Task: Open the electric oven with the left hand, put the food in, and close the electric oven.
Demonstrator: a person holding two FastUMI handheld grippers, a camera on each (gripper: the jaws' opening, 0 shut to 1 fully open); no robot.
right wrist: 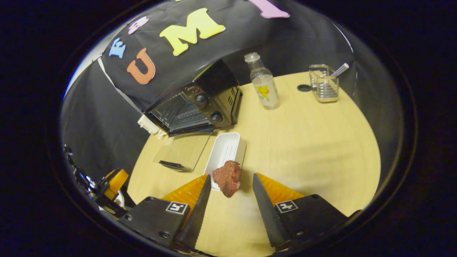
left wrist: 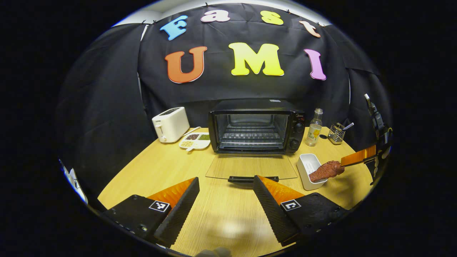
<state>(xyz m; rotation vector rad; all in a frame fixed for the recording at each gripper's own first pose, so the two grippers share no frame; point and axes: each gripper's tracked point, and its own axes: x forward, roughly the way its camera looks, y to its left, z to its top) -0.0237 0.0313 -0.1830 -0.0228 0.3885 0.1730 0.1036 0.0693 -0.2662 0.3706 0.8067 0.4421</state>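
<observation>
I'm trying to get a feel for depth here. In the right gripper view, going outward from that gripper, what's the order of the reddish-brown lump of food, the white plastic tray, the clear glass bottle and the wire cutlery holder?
1. Reddish-brown lump of food, between the fingers.
2. White plastic tray, just beyond, slightly left.
3. Clear glass bottle, far centre.
4. Wire cutlery holder, far right; too close to the bottle to call.

My two hand-held grippers, close up.
My left gripper (left wrist: 226,179) and right gripper (right wrist: 231,176) are each showing two wedge-shaped fingers with ribbed inner faces, mounted on black blocks. Each block is carrying a small square black-and-white marker (left wrist: 159,206), and round screws (left wrist: 143,227) are dotting the blocks' edges.
</observation>
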